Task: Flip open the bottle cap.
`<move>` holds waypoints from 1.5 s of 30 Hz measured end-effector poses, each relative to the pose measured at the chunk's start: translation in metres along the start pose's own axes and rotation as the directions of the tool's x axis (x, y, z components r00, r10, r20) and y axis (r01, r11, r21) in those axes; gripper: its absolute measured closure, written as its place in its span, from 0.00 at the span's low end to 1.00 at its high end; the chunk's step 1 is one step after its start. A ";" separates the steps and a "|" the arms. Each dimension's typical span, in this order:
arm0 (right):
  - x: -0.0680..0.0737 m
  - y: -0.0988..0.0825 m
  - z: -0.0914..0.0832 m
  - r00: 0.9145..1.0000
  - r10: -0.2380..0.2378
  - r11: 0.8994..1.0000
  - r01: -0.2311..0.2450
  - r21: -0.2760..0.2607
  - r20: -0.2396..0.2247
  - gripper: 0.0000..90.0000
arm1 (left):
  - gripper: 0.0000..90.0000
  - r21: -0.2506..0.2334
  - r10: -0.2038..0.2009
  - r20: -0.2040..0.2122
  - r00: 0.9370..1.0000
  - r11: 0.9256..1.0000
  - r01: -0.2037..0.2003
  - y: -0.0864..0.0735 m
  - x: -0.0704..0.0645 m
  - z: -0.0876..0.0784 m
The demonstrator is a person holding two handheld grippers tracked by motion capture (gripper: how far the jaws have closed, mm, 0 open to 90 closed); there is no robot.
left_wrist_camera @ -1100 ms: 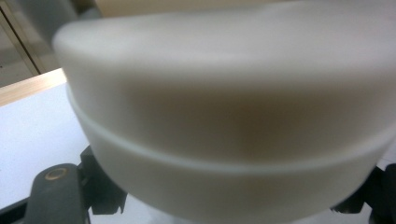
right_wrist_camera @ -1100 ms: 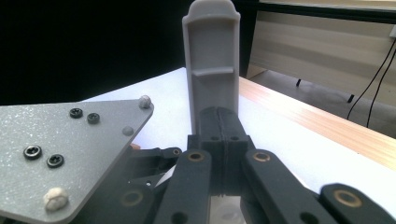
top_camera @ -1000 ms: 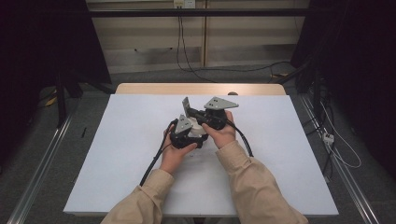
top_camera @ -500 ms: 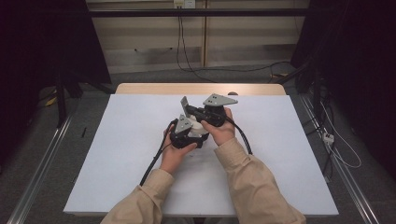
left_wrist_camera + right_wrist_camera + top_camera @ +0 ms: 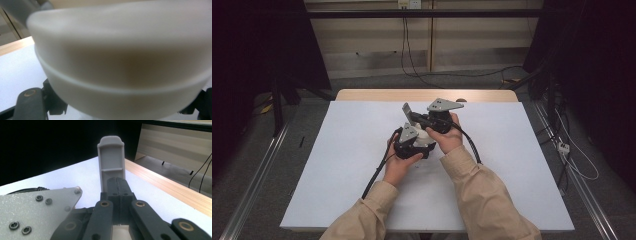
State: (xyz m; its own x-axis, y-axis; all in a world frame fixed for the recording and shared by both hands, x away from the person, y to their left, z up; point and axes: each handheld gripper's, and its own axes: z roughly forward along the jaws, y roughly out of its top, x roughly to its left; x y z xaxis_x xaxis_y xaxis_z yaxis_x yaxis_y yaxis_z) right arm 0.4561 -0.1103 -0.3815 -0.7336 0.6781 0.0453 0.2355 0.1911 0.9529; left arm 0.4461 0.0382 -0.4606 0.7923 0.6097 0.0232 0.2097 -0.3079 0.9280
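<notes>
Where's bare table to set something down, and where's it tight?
Free: the white table left of the left gripper, right of the right gripper out to the edge, and the far strip by the wooden edge. Crowded: centre, where both grippers and forearms meet.

White table [image 5: 337, 165] (wooden far edge), cables [image 5: 412, 60] on floor behind.

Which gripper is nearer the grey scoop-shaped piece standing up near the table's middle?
Right. The right gripper is shut on the grey piece, clamping its lower end. The left gripper sits lower and nearer the person, holding a white bowl-like thing.
</notes>
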 end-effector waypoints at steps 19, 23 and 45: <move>-0.001 0.004 0.008 1.000 0.003 0.999 -0.002 0.034 -0.023 1.00 | 0.21 0.002 -0.004 -0.009 1.000 1.000 0.004 0.000 -0.001 0.000; 0.000 0.005 0.009 1.000 0.001 0.999 0.000 0.045 -0.025 1.00 | 0.21 0.001 -0.003 -0.014 1.000 1.000 0.003 0.000 -0.001 0.000; 0.001 0.004 0.018 0.999 -0.004 0.997 0.007 0.071 -0.033 1.00 | 0.21 0.006 0.010 0.003 1.000 1.000 -0.010 0.000 0.000 0.000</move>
State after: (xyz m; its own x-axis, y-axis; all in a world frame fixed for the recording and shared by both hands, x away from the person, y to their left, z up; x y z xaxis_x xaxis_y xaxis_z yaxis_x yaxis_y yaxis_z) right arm 0.4675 -0.0957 -0.3827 -0.7553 0.6534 0.0510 0.2751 0.2454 0.9296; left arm 0.4464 0.0381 -0.4604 0.7963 0.6041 0.0316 0.2049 -0.3185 0.9255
